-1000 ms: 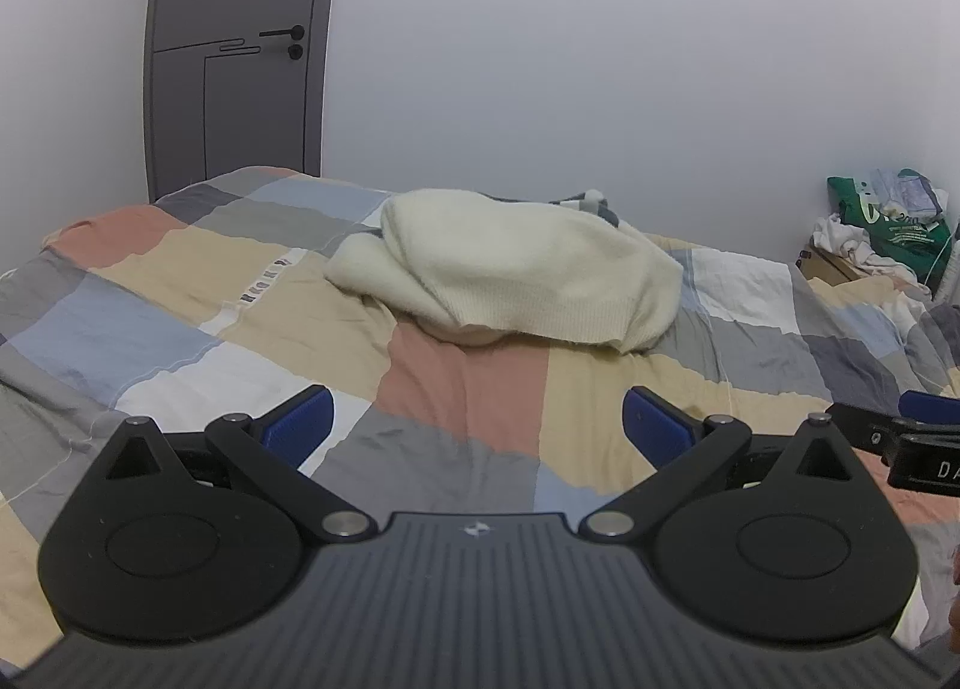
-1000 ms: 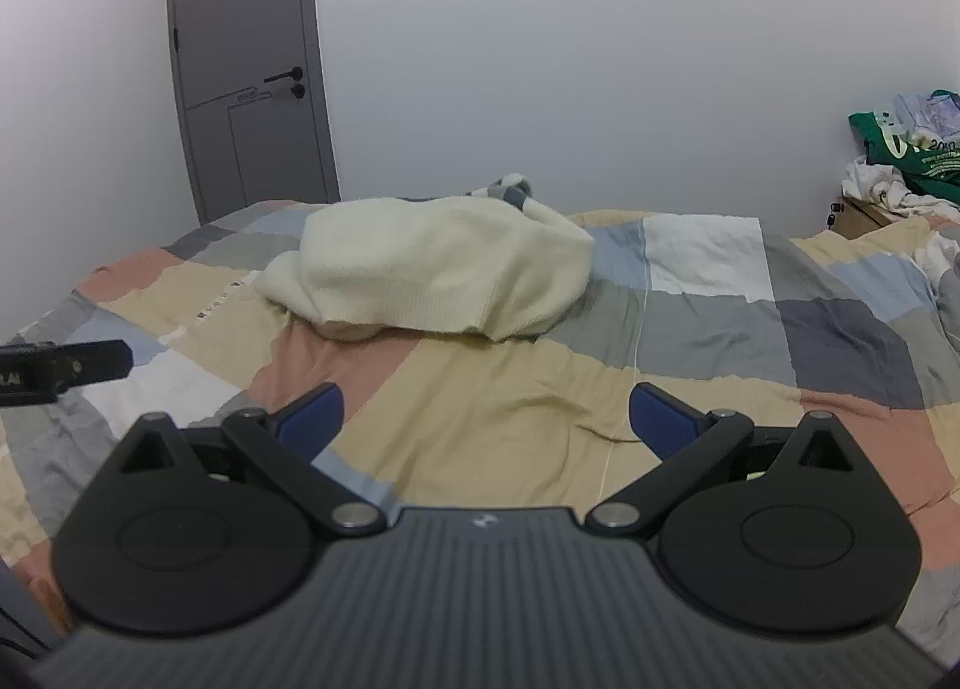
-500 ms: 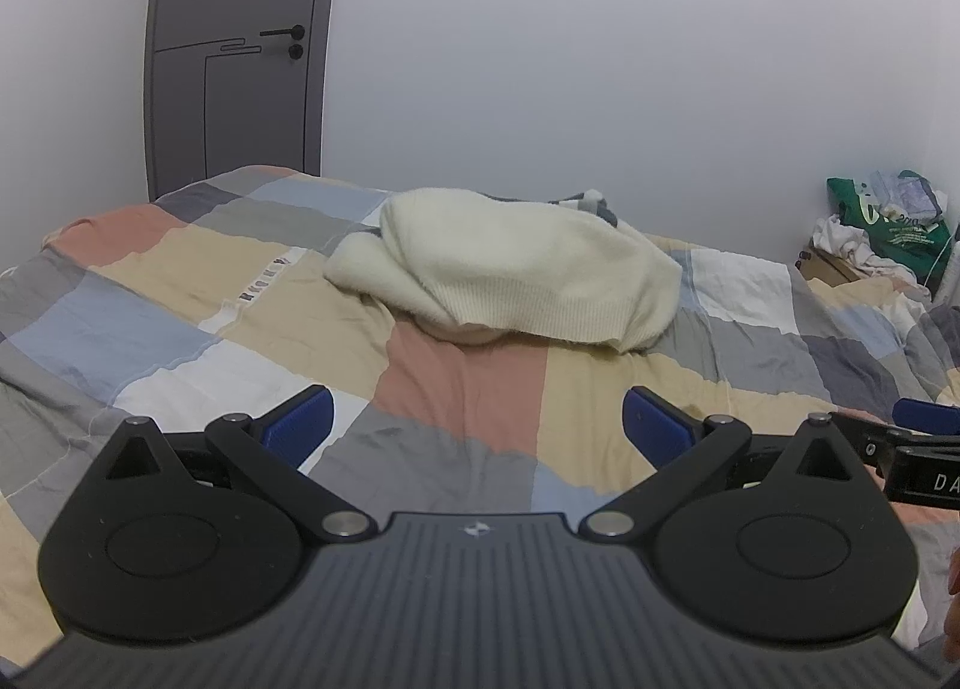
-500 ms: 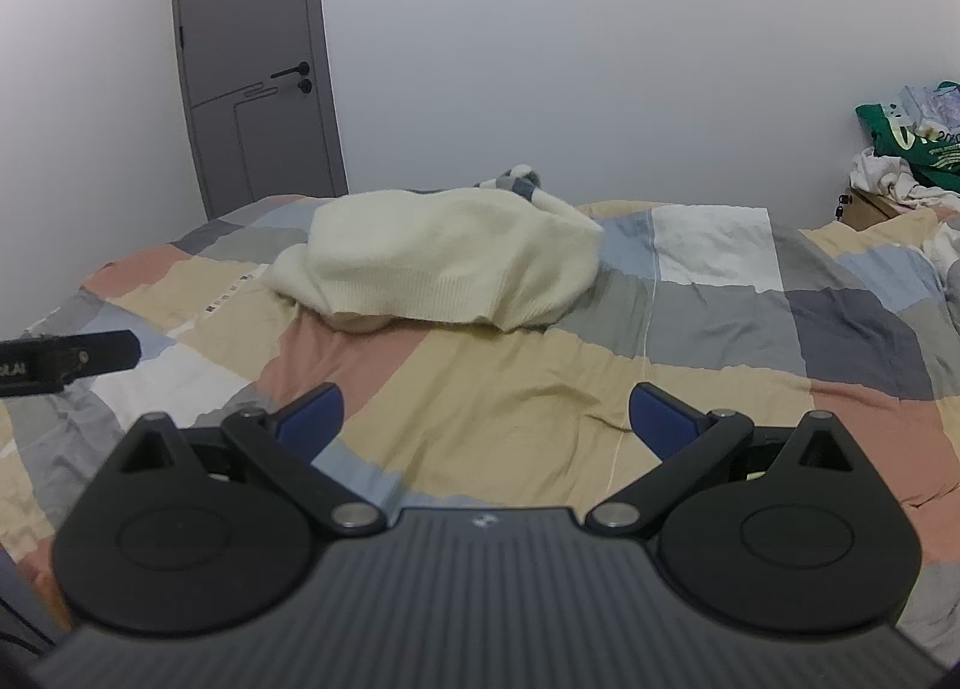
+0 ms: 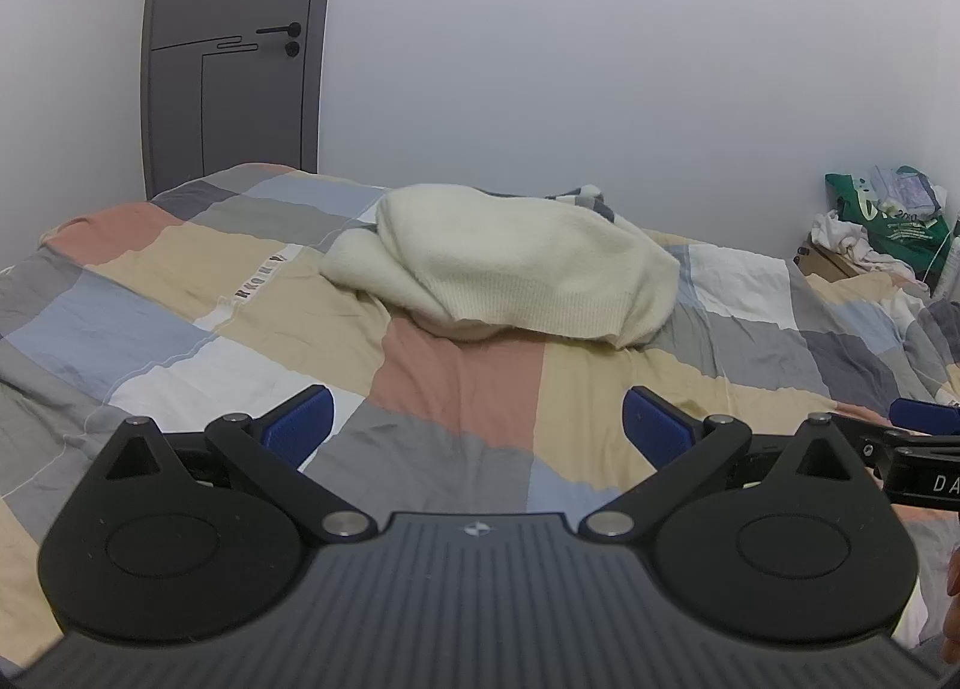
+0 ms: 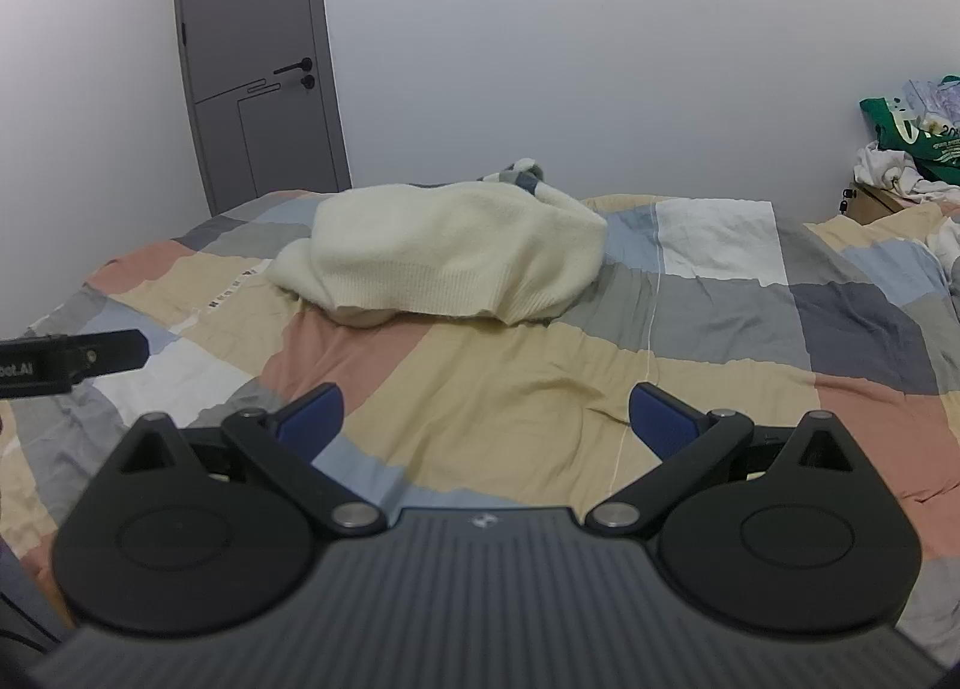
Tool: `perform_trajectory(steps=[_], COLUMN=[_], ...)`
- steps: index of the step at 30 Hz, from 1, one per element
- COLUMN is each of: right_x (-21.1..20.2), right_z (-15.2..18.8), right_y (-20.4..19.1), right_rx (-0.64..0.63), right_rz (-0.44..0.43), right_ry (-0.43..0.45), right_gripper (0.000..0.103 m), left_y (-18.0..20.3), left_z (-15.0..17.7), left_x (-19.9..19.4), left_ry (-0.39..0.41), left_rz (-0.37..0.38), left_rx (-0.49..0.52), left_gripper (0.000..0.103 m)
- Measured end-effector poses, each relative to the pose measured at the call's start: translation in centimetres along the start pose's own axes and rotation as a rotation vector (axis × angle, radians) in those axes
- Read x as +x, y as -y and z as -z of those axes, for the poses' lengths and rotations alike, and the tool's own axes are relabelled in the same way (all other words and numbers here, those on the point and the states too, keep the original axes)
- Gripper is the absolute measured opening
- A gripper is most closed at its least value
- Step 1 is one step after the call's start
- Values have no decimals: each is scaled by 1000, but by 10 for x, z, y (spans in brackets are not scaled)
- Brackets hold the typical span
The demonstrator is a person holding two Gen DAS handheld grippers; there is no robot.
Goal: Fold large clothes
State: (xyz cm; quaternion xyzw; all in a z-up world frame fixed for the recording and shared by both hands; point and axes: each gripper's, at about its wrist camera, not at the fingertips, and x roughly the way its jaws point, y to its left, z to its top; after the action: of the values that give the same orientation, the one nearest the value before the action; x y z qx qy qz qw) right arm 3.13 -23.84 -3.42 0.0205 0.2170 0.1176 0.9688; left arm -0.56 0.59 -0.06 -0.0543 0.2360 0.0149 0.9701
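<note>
Bedroom, pale walls, grey door [image 5: 234, 47] at far left. Bed [image 6: 540, 389] under patchwork cover of grey, tan, pink and blue squares. Cream knit sweater [image 5: 510, 269] lies bunched in a heap on the far middle of the bed, well apart from both tools. Left gripper [image 5: 477, 425] hovers over near edge, its 2 blue fingers spread wide, nothing between them. Right gripper [image 6: 485, 419] likewise spread, empty. Pile of bags and clothes [image 5: 882, 227] at far right corner

sweater [image 5: 510, 263]: cream knit, ribbed hem, matt
bed cover [image 5: 456, 389]: creased patchwork cloth
left gripper [image 5: 475, 425]: matt black plastic, blue pads
door [image 6: 258, 59]: smooth grey
</note>
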Motion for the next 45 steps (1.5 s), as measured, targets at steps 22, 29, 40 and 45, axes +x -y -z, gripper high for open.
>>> perform_trajectory(steps=[22, 29, 40, 45], right_x=[0, 4, 2, 3], right_z=[1, 3, 4, 6], right_y=[1, 1, 1, 0], right_rx=[1, 10, 11, 15], right_rz=[9, 17, 30, 49], right_ry=[0, -7, 10, 0], right_gripper=[103, 103, 103, 103], left_y=[1, 9, 10, 6], left_z=[1, 0, 0, 0], left_x=[1, 0, 2, 3], left_ry=[0, 8, 12, 3], left_rz=[0, 3, 16, 27], left_rx=[0, 10, 16, 12], left_gripper=[103, 103, 103, 103])
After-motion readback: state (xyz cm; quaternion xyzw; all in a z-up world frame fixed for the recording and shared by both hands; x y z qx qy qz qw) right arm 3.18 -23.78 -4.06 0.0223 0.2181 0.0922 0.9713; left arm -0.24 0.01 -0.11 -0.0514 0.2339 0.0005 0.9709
